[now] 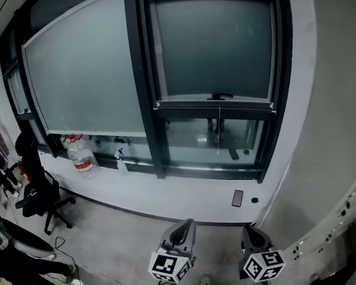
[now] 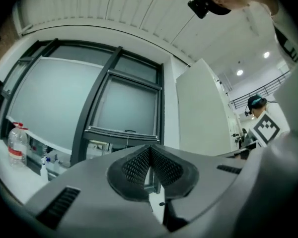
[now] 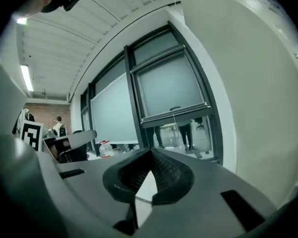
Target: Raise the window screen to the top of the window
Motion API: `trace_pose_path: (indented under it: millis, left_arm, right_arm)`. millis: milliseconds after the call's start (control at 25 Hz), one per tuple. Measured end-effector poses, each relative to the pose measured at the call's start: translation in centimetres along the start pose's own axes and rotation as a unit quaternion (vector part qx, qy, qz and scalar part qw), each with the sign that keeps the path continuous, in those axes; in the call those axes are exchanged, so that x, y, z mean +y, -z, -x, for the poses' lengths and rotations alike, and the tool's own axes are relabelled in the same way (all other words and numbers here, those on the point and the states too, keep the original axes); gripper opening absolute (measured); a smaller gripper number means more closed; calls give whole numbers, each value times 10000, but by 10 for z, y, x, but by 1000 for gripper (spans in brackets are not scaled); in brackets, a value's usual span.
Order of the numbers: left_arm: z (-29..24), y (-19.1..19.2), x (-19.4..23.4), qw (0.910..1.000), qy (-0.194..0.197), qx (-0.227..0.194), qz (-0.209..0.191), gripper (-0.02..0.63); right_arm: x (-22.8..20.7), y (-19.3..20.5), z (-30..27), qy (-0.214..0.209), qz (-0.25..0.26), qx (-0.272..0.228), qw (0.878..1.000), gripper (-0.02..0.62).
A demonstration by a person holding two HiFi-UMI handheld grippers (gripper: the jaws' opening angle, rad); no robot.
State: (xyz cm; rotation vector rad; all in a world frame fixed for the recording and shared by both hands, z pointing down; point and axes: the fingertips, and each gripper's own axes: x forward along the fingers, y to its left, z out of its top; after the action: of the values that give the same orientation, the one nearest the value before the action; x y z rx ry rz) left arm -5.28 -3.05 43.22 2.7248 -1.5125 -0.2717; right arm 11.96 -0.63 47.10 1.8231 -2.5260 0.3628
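My left gripper (image 1: 183, 228) and right gripper (image 1: 253, 233) are grey shells, each with a cube (image 1: 171, 266) of black-and-white square markers. Their pads (image 2: 134, 168) are black, finely meshed, beside dark slots (image 2: 59, 207).

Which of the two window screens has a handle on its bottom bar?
The narrower right screen: a small black handle sits on its bottom bar, with a thin cord hanging below. The wide left screen shows neither.

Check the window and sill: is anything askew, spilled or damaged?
Nothing stands out. The screen hangs with its bar level; the bottle and spray bottle stand upright on the sill.
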Motion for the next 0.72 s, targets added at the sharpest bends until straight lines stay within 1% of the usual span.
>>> trace_pose_path:
  millis: [80, 240, 400, 560, 720]
  left_arm:
    - [-44, -3, 5, 9999, 71, -60, -80, 3]
    - [-109, -4, 38, 9997, -32, 14, -251, 3]
    - [-165, 10, 79, 9995, -165, 95, -236, 3]
    - [-238, 27, 120, 9995, -69, 43, -299, 3]
    - [-330, 32, 172, 9991, 50, -95, -416, 3]
  right_arm:
    - [-18, -24, -34, -134, 60, -140, 9998, 6]
    - [-38, -60, -102, -249, 74, -307, 9992, 6]
    - [-60, -75, -161, -244, 96, -378, 9989, 6]
    - [-92, -85, -231, -124, 279, -462, 9985, 6]
    - [-123, -115, -322, -210, 480, -688, 9963, 9]
